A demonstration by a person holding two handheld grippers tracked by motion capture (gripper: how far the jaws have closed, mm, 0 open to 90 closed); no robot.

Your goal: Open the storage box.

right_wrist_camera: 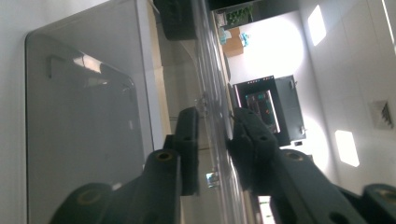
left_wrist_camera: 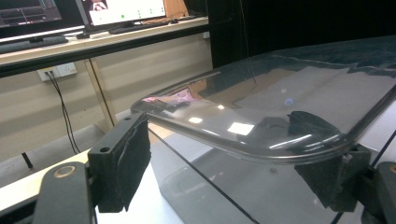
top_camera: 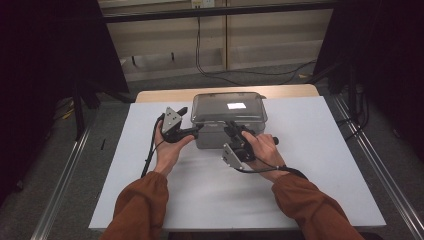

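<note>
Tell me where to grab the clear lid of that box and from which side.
Grip the clear lid by its thin overhanging front rim, coming from the person's side. The lip juts past the box wall, so jaws fit above and below, as the right gripper shows.

White table (top_camera: 310,165), black cables (top_camera: 210,65), lit monitors (left_wrist_camera: 126,9)

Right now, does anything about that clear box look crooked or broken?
Nothing stands out. The clear box sits square on the white table, its lid whole, with both tongs at its front rim.
</note>
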